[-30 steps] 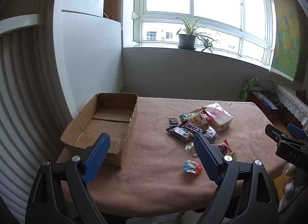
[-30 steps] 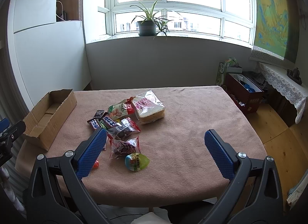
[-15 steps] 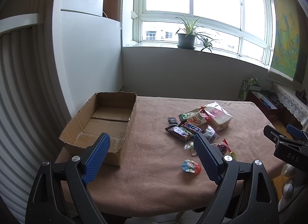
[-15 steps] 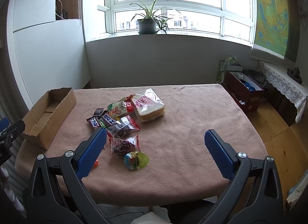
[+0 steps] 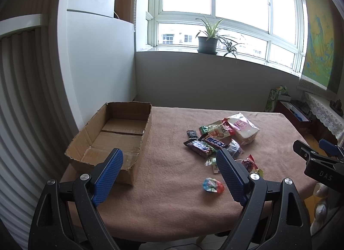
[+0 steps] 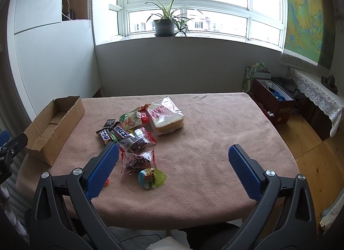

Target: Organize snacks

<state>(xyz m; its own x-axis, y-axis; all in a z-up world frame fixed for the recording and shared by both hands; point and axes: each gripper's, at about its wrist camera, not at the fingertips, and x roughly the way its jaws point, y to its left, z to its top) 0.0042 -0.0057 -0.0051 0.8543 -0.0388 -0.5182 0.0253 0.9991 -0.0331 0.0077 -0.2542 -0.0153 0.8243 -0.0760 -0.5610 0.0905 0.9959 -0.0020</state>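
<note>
Two tools: left tool (image 5: 169,169) and right tool (image 6: 172,165) both spread wide, holding nothing;
Snacks: snack pile (image 6: 137,129) heaped mid-surface;
Box: cardboard box (image 5: 111,136) open, apart at left

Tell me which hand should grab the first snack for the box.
Probably the right: its open tool hangs just short of the snack pile, while the open left tool sits nearer the box.

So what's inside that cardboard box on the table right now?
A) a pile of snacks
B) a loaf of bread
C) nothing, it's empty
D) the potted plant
C: the cardboard box shows only its bare bottom flaps, while the snacks all lie out on the tablecloth, beside it.
</note>
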